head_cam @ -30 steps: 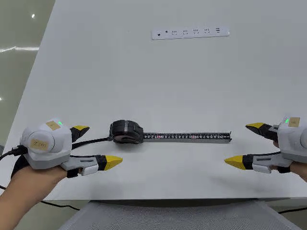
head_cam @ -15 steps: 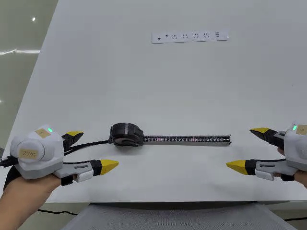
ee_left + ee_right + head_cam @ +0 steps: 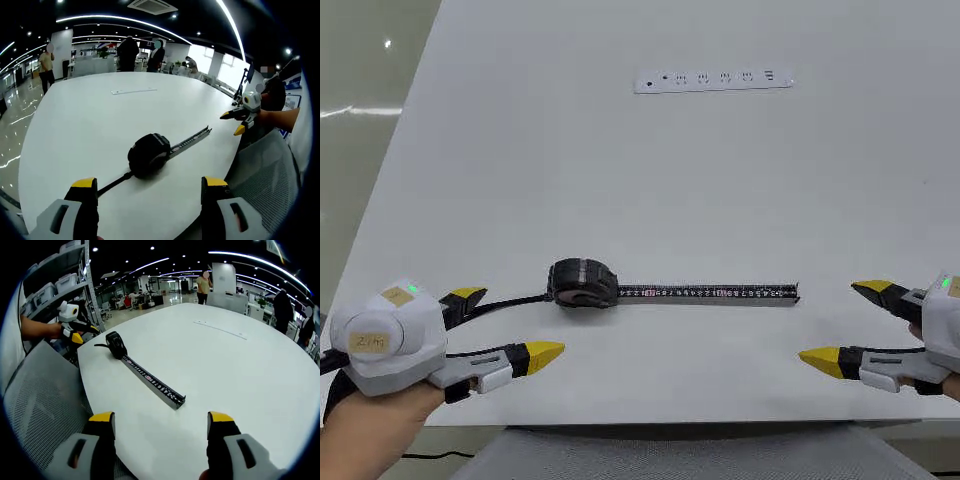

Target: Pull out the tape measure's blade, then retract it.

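Both agape: L gripper (image 3: 510, 322), R gripper (image 3: 838, 322); blade (image 3: 710, 291) out.

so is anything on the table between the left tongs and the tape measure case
Nothing visible. Bare white table lies between the left tongs and the tape measure case; only the case's own black strap trails toward them. The power strip lies far across the table.

- We see the tape measure (image 3: 583, 282) on the desk (image 3: 620, 180), near its front edge, left of centre
- Its blade (image 3: 708, 292) runs rightward, flat on the desk
- We find the power strip (image 3: 713, 79) well behind it
- The left gripper (image 3: 510, 322) sits front-left of the tape measure, the right gripper (image 3: 840, 321) front-right of the blade's tip
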The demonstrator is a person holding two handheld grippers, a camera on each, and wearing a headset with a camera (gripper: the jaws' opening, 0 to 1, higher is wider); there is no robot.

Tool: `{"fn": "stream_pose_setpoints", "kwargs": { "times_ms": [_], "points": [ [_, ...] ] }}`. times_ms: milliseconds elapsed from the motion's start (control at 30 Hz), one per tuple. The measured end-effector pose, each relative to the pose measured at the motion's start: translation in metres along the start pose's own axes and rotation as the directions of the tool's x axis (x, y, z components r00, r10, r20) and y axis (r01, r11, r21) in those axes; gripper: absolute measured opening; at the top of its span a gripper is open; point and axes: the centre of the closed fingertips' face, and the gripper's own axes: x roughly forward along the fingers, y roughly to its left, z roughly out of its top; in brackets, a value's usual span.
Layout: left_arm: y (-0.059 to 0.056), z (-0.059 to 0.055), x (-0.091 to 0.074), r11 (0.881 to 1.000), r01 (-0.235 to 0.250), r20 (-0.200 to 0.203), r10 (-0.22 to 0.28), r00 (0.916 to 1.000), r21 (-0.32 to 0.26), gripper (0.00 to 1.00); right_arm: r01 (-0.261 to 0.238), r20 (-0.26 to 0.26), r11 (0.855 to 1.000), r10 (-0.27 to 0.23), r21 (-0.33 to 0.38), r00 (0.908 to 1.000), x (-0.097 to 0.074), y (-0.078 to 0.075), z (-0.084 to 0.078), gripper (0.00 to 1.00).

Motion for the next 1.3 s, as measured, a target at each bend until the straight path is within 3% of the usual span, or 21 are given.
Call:
{"fn": "stream_pose_setpoints", "kwargs": {
  "times_ms": [500,1300],
  "points": [
    [0.0016,-0.0051,-0.0014,0.999,-0.014,0.025,0.015,0.9996,-0.033,0.82,0.035,0.02,0.999,-0.036,0.022,0.9992,-0.0092,-0.0069,-0.0014,0.76],
    [0.0035,-0.0084,-0.0051,0.999,-0.034,0.023,0.035,0.9991,-0.04,0.81,0.029,0.019,0.999,-0.029,0.02,0.9994,-0.0093,-0.0043,-0.0025,0.76]
  ]
}}
